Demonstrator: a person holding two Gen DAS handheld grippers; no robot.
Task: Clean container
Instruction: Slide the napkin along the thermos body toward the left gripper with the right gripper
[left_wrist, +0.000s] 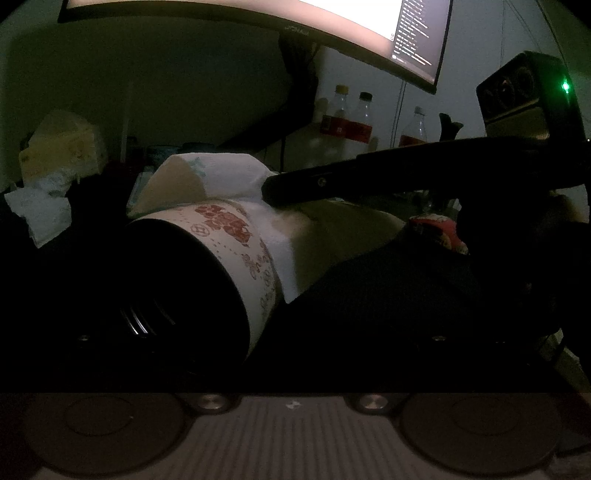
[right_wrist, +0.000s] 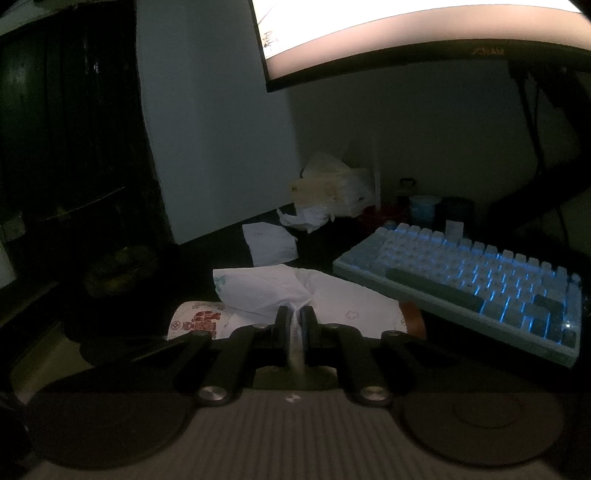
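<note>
Blue-lit keyboard (right_wrist: 461, 280) and crumpled tissues (right_wrist: 310, 218) crowd the desk beyond the container (right_wrist: 195, 321).

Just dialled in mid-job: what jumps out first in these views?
The white tissue pinched in the shut right gripper, draped over the red-printed container that fills the left view. Behind, a glowing monitor hangs over a blue-lit keyboard on the right.
</note>
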